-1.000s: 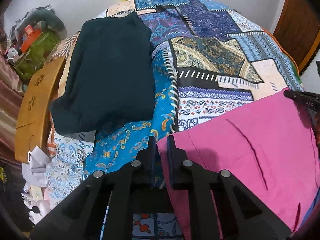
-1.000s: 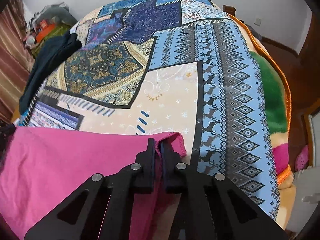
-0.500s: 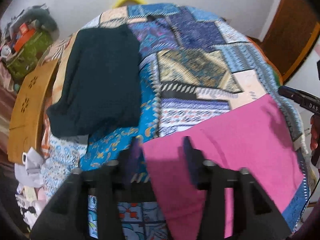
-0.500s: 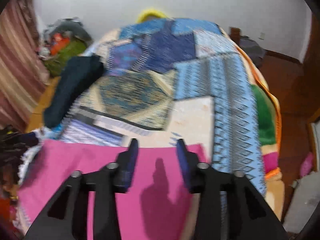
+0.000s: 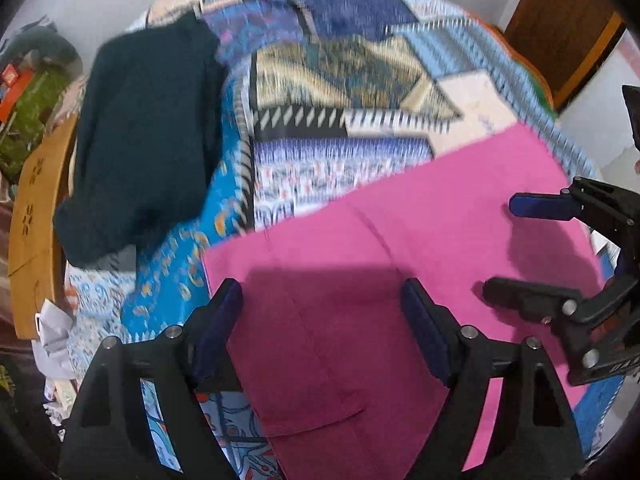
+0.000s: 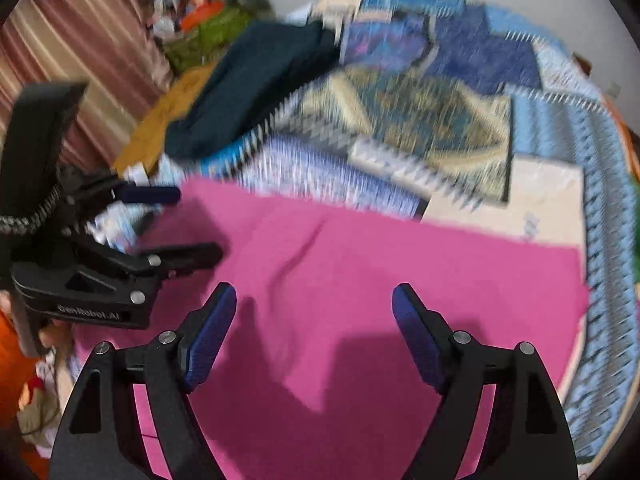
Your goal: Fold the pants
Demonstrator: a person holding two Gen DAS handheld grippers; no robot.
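The pink pants (image 5: 400, 248) lie flat on the patchwork bedspread (image 5: 352, 64), folded into a wide rectangle; they also show in the right wrist view (image 6: 380, 272). My left gripper (image 5: 320, 296) is open and empty above the pants' left part. My right gripper (image 6: 314, 300) is open and empty above their right part. The right gripper also shows at the right edge of the left wrist view (image 5: 504, 248), and the left gripper at the left of the right wrist view (image 6: 192, 224). Both views are motion-blurred.
A dark folded garment (image 5: 144, 132) lies on the bed's left side, far from the pants. A wooden bed frame (image 5: 32, 220) and clutter (image 5: 24, 92) stand at the left. A brown door (image 5: 560, 24) is at the right. A striped curtain (image 6: 80, 40) hangs at the left.
Both grippers were shut on the pants' far corners a second ago. They have let go, opened wide and lifted back. The pants now lie flat.
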